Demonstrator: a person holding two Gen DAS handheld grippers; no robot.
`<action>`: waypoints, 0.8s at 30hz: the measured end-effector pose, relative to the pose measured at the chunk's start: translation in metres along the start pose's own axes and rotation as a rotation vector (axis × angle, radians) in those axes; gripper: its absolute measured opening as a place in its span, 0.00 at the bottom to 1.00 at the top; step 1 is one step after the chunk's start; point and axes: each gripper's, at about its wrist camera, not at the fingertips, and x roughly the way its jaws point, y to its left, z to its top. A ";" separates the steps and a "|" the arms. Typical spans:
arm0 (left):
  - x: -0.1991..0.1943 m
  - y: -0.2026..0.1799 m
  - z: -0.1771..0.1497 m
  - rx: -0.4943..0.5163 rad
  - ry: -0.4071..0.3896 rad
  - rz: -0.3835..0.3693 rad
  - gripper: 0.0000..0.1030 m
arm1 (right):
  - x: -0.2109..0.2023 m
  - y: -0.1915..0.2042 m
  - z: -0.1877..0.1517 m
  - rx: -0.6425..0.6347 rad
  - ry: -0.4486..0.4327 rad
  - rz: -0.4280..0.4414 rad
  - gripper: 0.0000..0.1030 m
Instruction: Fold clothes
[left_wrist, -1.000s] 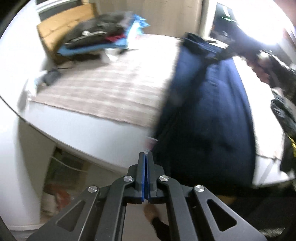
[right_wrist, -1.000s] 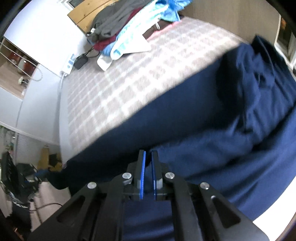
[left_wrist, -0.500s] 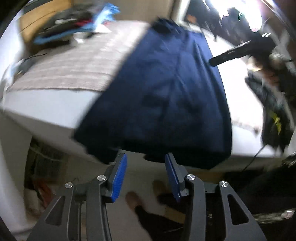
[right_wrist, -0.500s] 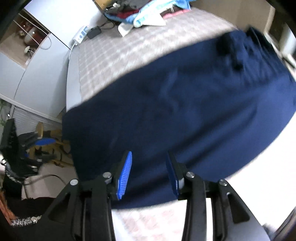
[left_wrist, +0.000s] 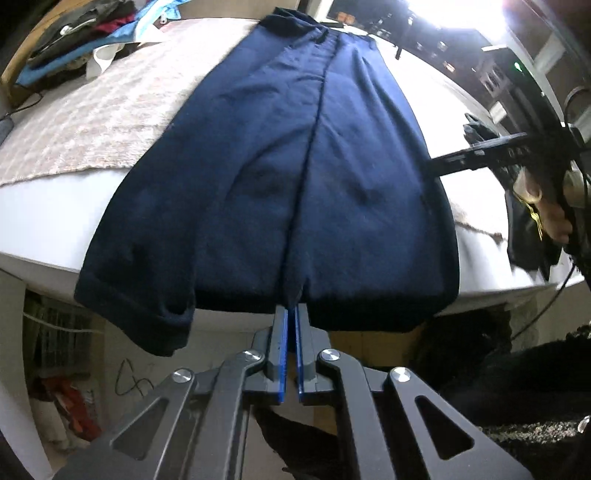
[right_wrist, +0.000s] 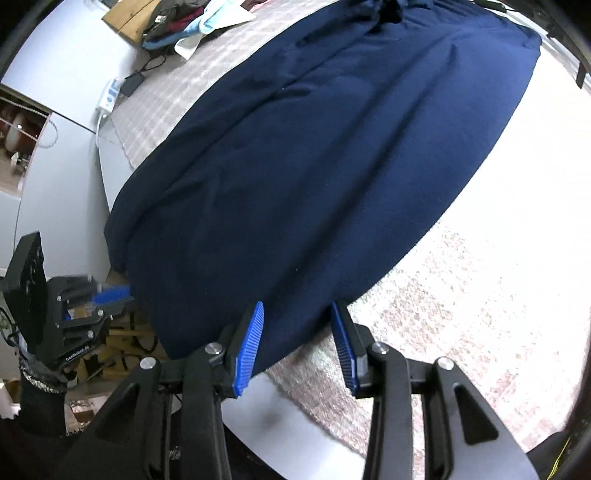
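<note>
The left gripper (left_wrist: 291, 314) has its blue pads pressed together, pinching the hem of the navy garment (left_wrist: 306, 177) right at the centre fold line, at six o'clock of the cloth in the left wrist view. From that pinch the garment runs toward twelve o'clock, spread long and flat over the bed (left_wrist: 55, 206), its near hem drooping over the mattress edge and one corner hanging lower at about eight o'clock. The right gripper (right_wrist: 297, 314) has its jaws spread; the lower edge of the navy garment lies between the blue fingers (right_wrist: 251, 347), but the pads do not press on it. In the right wrist view the garment fills the frame from the fingers up toward twelve o'clock, lying partly on a pale checked blanket (right_wrist: 461, 325) that shows at four o'clock. A pile of clothes (left_wrist: 85, 37) sits at the bed's far end, at ten o'clock in the left wrist view, well apart from the garment.
</note>
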 end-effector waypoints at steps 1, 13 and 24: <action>-0.002 -0.001 0.000 -0.001 0.002 -0.015 0.03 | -0.001 0.000 -0.001 -0.006 -0.008 -0.010 0.19; -0.052 0.000 0.018 -0.022 -0.047 -0.225 0.02 | -0.054 -0.029 -0.010 0.075 -0.062 0.108 0.02; -0.011 0.008 -0.009 -0.040 0.091 -0.060 0.04 | -0.005 -0.016 -0.030 0.092 0.100 0.072 0.04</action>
